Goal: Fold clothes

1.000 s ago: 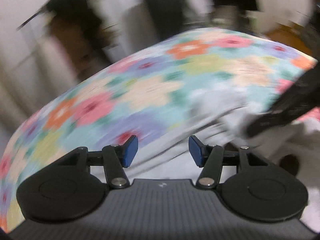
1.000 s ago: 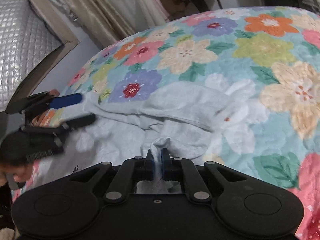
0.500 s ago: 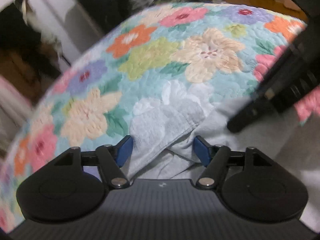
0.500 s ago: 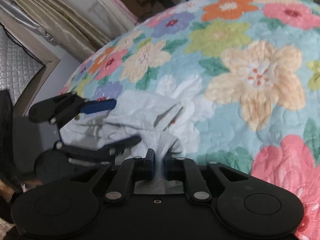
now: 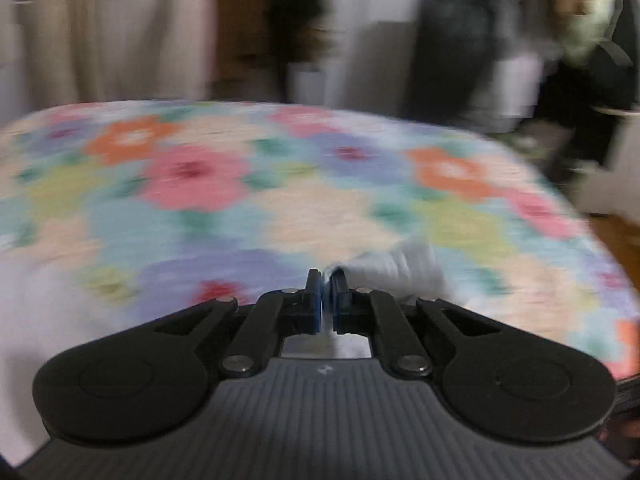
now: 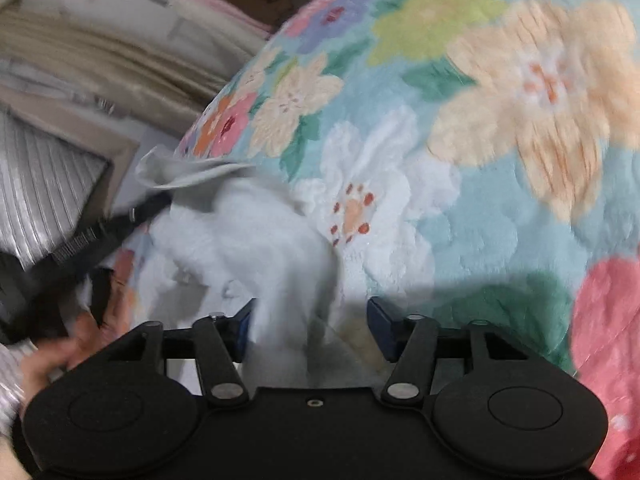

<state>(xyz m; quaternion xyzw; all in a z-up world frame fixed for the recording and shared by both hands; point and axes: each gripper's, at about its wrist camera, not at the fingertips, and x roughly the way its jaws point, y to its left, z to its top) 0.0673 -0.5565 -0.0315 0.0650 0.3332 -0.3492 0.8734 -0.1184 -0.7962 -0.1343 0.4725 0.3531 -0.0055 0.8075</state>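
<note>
A light grey garment (image 6: 248, 248) lies bunched on a flowered quilt (image 6: 500, 128). My right gripper (image 6: 310, 326) is open, its jaws on either side of a fold of the grey cloth. My left gripper (image 5: 326, 288) is shut on an edge of the grey garment (image 5: 396, 268), which bulges just to the right of the fingertips. In the right wrist view the left gripper (image 6: 148, 206) reaches in from the left with a flap of grey cloth pinched at its tip. The left wrist view is blurred by motion.
The flowered quilt (image 5: 240, 200) covers the bed. Beyond it stand cream curtains (image 6: 104, 56), a padded headboard (image 6: 44, 184), dark furniture and hanging clothes (image 5: 452, 48). A hand (image 6: 80, 340) holds the left gripper at the lower left.
My left gripper has shut on the garment's edge and swung away. My right gripper has opened and let go of the fold that it held.
</note>
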